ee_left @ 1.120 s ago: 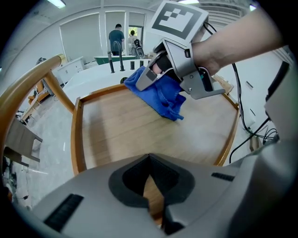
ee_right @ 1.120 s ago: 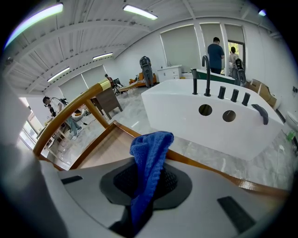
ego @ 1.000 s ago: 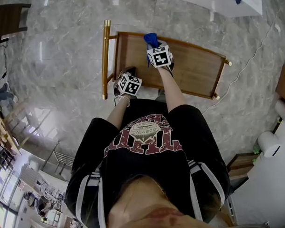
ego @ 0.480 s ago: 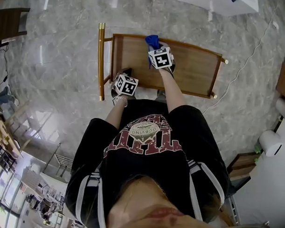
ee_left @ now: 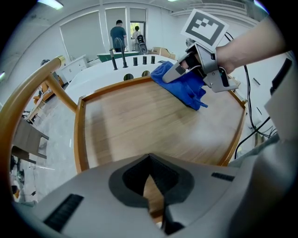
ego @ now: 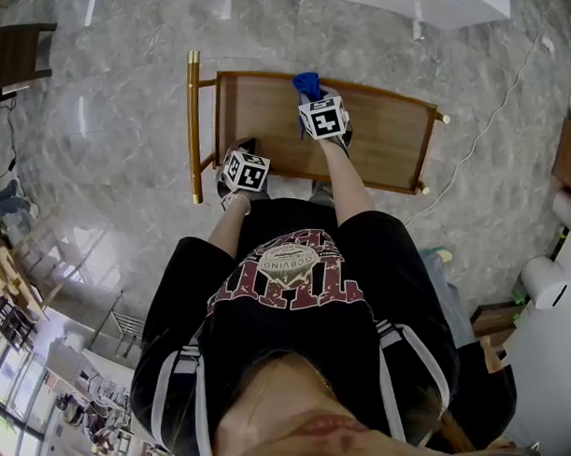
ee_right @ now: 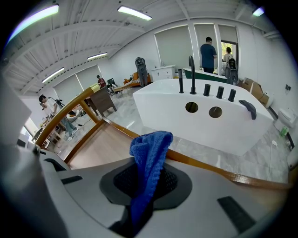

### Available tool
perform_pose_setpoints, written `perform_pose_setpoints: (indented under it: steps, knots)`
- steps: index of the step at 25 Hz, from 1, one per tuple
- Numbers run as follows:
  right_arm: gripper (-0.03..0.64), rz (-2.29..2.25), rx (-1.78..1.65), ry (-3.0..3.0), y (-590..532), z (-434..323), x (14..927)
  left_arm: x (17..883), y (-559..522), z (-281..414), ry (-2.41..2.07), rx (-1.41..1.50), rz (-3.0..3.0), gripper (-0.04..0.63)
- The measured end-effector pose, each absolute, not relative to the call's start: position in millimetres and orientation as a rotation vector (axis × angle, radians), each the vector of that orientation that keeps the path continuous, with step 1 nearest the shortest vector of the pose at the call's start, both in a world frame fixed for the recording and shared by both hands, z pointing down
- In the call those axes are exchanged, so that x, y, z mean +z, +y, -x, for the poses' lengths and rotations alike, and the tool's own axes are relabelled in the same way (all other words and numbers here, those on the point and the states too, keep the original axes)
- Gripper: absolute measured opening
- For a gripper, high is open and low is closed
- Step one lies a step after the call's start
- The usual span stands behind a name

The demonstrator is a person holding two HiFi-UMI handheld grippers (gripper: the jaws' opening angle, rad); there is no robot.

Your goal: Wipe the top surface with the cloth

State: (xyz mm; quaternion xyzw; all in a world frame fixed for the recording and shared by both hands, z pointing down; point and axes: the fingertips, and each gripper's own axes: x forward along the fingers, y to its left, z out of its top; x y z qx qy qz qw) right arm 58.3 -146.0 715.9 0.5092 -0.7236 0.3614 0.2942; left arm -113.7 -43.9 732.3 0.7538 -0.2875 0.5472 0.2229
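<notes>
Cloth [ego: 306,83] is sitting pinched in the right gripper [ego: 311,100], jaws clamping down on the blue fabric so a bunched end is poking out at 12 o'clock, toward the far rail. From the left gripper view the rest of it is draping down and looks to be touching the wood, though I can't swear how hard it's pressing.

Key thing for the next swipe, I reckon: the top surface [ego: 382,142] is running long from 9 to 3 o'clock in the head view, and the cloth is parked at the far edge, left of centre. So most of the bare wood is lying off at 3 to 4 o'clock from the cloth, with a strip at 6 o'clock back toward the person.

Left gripper [ee_left: 149,181] is hanging out at about 7 o'clock from the cloth, over the near-left corner beside the gold handle [ego: 191,126], jaws pressed together on nothing. Right one is obviously the arm doing the wiping.
</notes>
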Motion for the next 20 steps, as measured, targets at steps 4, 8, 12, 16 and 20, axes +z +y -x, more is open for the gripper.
perform_pose_setpoints:
  steps: [4, 8, 12, 16, 20]
  knots:
    - [0.057, -1.362, 0.959, -1.922, -144, -67, 715, 732, -45, 113, -0.809, 1.513, -2.074, 0.048]
    - [0.055, -1.369, 0.967, -1.917, -140, -73, 713, 732, -44, 115, -0.820, 1.511, -2.065, 0.048]
    - [0.057, -1.374, 0.968, -1.899, -135, -85, 720, 735, -45, 114, -0.816, 1.528, -2.060, 0.048]
    - [0.055, -1.389, 0.973, -1.888, -128, -98, 719, 735, -43, 113, -0.823, 1.530, -2.052, 0.048]
    - [0.055, -1.412, 0.972, -1.877, -123, -109, 721, 736, -43, 116, -0.833, 1.535, -2.048, 0.048]
